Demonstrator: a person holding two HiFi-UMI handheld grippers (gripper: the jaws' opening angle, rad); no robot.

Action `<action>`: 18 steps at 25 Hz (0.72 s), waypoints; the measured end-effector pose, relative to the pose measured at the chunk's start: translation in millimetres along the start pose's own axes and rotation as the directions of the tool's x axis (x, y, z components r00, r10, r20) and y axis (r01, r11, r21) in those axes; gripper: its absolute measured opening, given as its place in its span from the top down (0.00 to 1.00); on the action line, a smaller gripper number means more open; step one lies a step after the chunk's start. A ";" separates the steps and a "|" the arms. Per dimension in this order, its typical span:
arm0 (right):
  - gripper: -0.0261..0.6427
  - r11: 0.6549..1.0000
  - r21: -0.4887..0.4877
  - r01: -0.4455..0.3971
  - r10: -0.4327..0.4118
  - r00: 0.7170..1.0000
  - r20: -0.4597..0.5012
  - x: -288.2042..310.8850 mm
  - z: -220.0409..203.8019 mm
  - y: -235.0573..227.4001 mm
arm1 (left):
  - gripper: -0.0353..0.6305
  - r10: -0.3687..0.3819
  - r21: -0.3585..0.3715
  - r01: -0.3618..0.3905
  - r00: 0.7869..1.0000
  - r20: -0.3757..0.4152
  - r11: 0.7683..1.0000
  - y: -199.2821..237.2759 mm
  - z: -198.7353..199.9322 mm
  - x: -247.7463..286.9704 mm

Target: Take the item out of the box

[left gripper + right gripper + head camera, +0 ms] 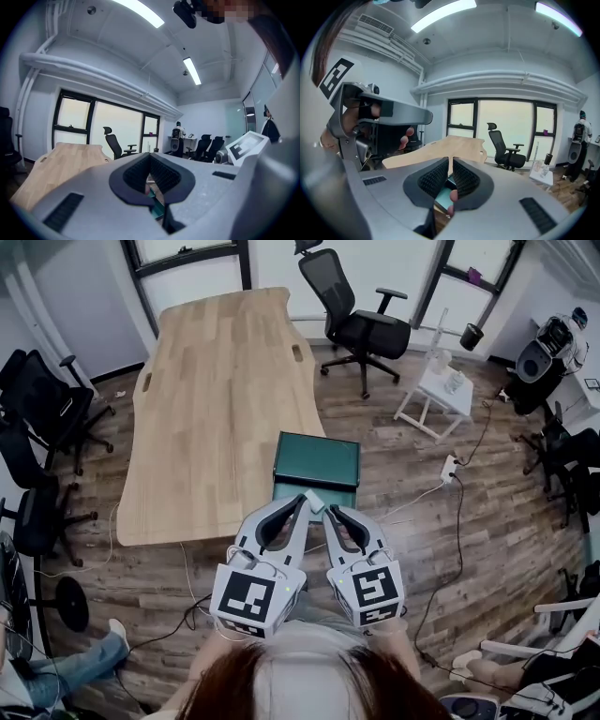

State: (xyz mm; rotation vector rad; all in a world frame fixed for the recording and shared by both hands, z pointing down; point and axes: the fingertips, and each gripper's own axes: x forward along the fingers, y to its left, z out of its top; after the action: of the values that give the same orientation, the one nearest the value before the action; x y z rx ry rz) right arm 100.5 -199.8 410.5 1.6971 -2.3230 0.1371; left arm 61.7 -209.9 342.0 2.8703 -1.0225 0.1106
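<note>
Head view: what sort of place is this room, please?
Most likely an office meeting room. It has a long wooden table, wheeled office chairs near it, and large windows along one wall.

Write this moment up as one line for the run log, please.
left gripper: shut, nothing held | right gripper: shut, nothing held | green box: by wooden table edge, just ahead of both gripper tips
</note>
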 end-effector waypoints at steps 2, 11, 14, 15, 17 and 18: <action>0.92 1.000 -0.002 -0.014 0.014 1.000 -0.016 8.6 -2.4 -2.1 | 0.94 0.014 -0.004 -0.014 1.000 -0.001 1.000 7.0 0.9 4.7; 0.85 0.994 -0.036 -0.099 0.094 0.989 -0.110 44.4 -31.9 -9.0 | 0.94 0.050 -0.016 -0.050 0.999 -0.015 0.999 24.6 -2.6 21.8; 0.83 0.992 -0.050 -0.119 0.110 0.982 -0.155 58.0 -45.3 -13.6 | 0.94 0.066 -0.045 -0.068 0.997 -0.037 0.997 28.9 -5.8 26.2; 0.83 0.990 -0.054 -0.132 0.121 0.977 -0.177 62.2 -54.7 -14.2 | 0.94 0.071 -0.057 -0.073 0.996 -0.045 0.996 30.3 -7.2 27.5; 0.82 0.986 -0.059 -0.154 0.138 0.967 -0.215 70.1 -70.6 -14.9 | 0.94 0.078 -0.073 -0.082 0.995 -0.057 0.994 33.1 -9.2 29.8; 0.82 0.985 -0.063 -0.162 0.144 0.963 -0.229 73.8 -76.3 -15.1 | 0.94 0.079 -0.070 -0.083 0.995 -0.054 0.994 34.4 -8.7 31.2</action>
State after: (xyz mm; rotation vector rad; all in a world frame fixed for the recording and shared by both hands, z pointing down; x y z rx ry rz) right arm 105.6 -255.2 502.1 1.3855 -2.2561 0.2463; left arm 63.7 -255.0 355.8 2.7478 -1.1096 0.1494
